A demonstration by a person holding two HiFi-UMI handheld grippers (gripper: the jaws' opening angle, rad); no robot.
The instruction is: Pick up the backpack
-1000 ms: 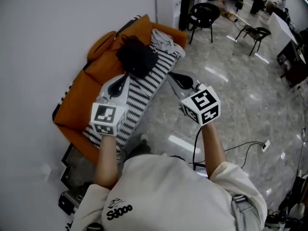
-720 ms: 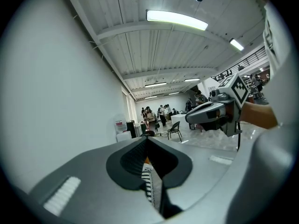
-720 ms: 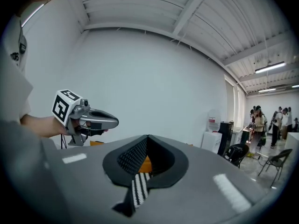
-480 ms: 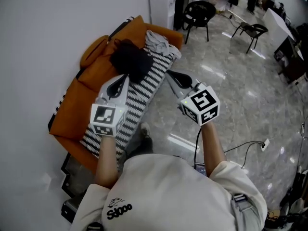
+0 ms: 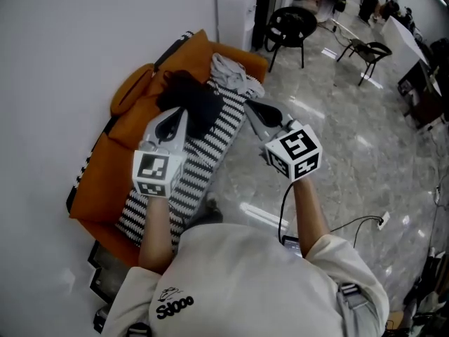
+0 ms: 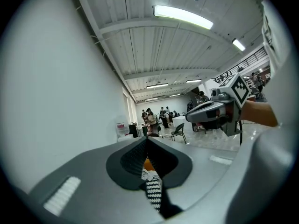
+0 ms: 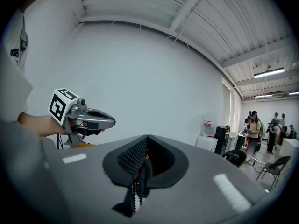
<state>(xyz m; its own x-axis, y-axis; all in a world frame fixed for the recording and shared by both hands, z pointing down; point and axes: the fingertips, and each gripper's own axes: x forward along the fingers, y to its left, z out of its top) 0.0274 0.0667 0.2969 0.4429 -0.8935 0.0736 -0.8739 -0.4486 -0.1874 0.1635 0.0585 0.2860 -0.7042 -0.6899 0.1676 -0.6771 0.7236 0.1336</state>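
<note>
Left jaws: our left gripper [image 5: 179, 115] is pinched fully together, with nothing in it.
Right jaws: same for our right gripper [image 5: 254, 108], closed tight and empty.
Why held so: both point level toward the sofa. We reckon that's the lineup for a reach, and they'd need opening first.
Backpack: the floppy black fabric backpack [image 5: 191, 95] sits untouched just past the left tips.
Surface: a black-and-white striped throw [image 5: 203, 161] over the orange cushioned sofa [image 5: 132, 114], so the bag slumps.
Room: plain white wall [image 5: 70, 48], glossy grey stone floor [image 5: 337, 125].

A sofa [image 5: 105, 167] stands against the wall [image 5: 63, 62] at left. A blanket [image 5: 200, 170] lies along its seat, with the backpack [image 5: 196, 100] on the blanket's far part and a cloth [image 5: 230, 74] just beyond. A chair [image 5: 291, 23] stands farther right.
</note>
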